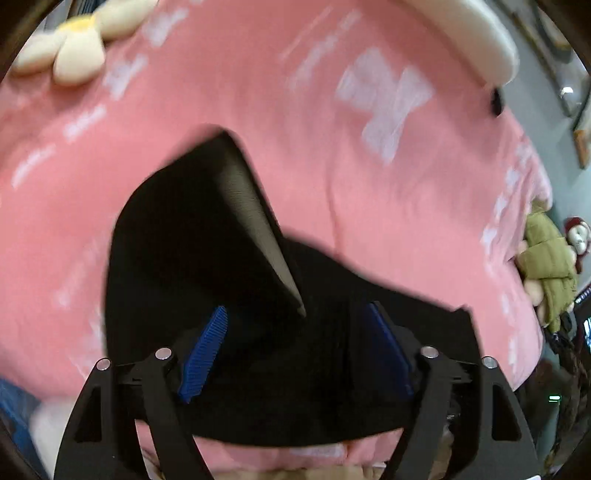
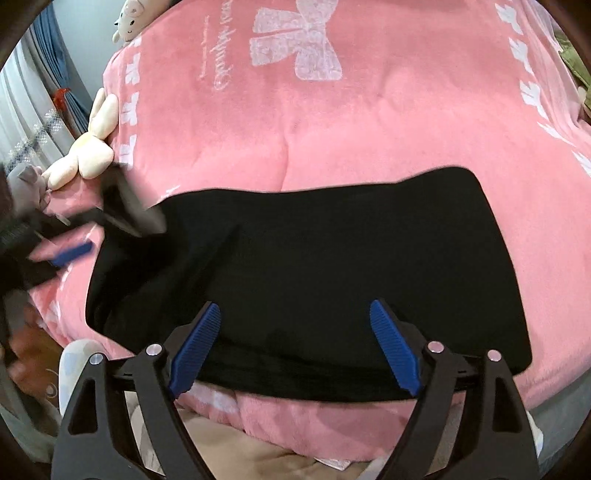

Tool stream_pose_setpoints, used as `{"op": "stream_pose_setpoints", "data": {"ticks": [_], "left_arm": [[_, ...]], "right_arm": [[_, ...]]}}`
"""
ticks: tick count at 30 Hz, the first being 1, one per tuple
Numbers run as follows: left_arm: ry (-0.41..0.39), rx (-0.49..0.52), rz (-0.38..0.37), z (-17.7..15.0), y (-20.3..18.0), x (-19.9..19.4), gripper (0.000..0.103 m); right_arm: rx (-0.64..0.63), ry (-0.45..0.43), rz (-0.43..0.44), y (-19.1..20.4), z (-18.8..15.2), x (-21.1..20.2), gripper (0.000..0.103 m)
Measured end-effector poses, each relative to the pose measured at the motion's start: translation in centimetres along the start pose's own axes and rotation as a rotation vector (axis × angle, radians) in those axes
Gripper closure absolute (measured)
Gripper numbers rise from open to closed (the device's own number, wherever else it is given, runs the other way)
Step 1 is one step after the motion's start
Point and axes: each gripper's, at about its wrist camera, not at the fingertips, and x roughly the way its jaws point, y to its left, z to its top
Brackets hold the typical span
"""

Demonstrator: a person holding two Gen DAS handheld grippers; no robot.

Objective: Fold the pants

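Open pink blanket [image 2: 332, 147] beyond pants [image 2: 314, 258], plush flower [image 2: 92, 147] crowding left edge, left gripper [image 2: 70, 254] at pants' left end, green jacket [image 1: 550, 266] at far side.

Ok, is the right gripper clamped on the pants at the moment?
No. The right gripper has its jaws spread wide over the black pants, which lie flat on the pink blanket, with no cloth pinched between them.

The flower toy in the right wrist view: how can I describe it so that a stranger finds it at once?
Start at the pink blanket covering the bed and follow its left edge, near the curtains. There lies the flower toy, cream-coloured with rounded plush petals. The grey toy beside it is darker, and the white toy at the top edge has a face.
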Motion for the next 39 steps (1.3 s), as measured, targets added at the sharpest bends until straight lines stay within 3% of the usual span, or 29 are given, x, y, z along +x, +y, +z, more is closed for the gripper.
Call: {"op": "stream_pose_setpoints", "data": {"ticks": [3, 4, 9, 12, 15, 17, 18, 19, 20, 23, 26, 29, 31, 33, 34, 38, 39], "left_arm": [[-0.003, -0.014, -0.028, -1.6, 0.1, -0.2, 0.027], [-0.016, -0.011, -0.013, -1.7, 0.3, -0.6, 0.019], [-0.049, 0.078, 0.259, -3.3, 2.6, -3.1, 0.016], [-0.046, 0.084, 0.316, -3.7, 4.1, -3.6, 0.016], [-0.032, 0.058, 0.323, -4.5, 6.2, -4.3, 0.016], [-0.023, 0.028, 0.317, -5.5, 7.6, -4.8, 0.016], [-0.019, 0.012, 0.314, -6.0, 8.2, -5.1, 0.016], [-0.013, -0.01, 0.314, -6.2, 9.1, -5.3, 0.017], [-0.011, -0.016, 0.311, -6.5, 9.5, -5.4, 0.016], [-0.022, -0.004, 0.337, -6.8, 10.2, -6.2, 0.016], [-0.046, -0.01, 0.342, -6.5, 10.6, -6.9, 0.016], [-0.065, -0.039, 0.298, -5.8, 10.5, -7.7, 0.016], [-0.085, -0.039, 0.277, -5.5, 10.0, -8.3, 0.016], [-0.097, -0.034, 0.261, -5.4, 9.5, -8.6, 0.016], [-0.091, -0.034, 0.248, -5.4, 9.1, -8.2, 0.016], [-0.004, -0.028, 0.193, -5.5, 6.9, -5.4, 0.016], [0.015, -0.017, 0.173, -5.6, 6.1, -4.8, 0.016]], "right_arm": [[-0.016, -0.001, 0.021, 0.1, -0.1, -0.5, 0.022], [-0.023, -0.001, 0.039, 0.2, 0.2, -0.6, 0.022], [-0.078, 0.032, 0.246, 4.4, 4.4, 1.3, 0.022], [-0.173, 0.073, 0.334, 8.9, 7.5, 4.3, 0.015], [-0.231, 0.119, 0.337, 12.6, 8.8, 8.0, 0.015], [-0.239, 0.165, 0.285, 14.6, 9.0, 11.1, 0.017], [-0.251, 0.194, 0.259, 15.7, 8.7, 12.8, 0.027], [-0.254, 0.219, 0.255, 16.2, 8.2, 13.7, 0.045], [-0.249, 0.243, 0.254, 16.8, 7.5, 14.5, 0.053], [-0.273, 0.191, 0.214, 18.1, 5.9, 14.0, 0.085], [-0.22, 0.133, 0.312, 18.0, 6.3, 10.6, 0.091], [-0.192, 0.009, 0.383, 16.7, 7.6, 3.9, 0.091], [-0.192, -0.071, 0.36, 15.2, 7.8, -0.3, 0.091], [-0.19, -0.117, 0.283, 12.5, 7.2, -3.2, 0.091], [-0.178, -0.115, 0.199, 10.2, 6.2, -3.7, 0.09], [-0.019, 0.056, -0.01, 1.0, 2.2, 1.8, 0.09], [-0.008, 0.108, -0.049, -0.3, 1.1, 3.2, 0.083]]}}
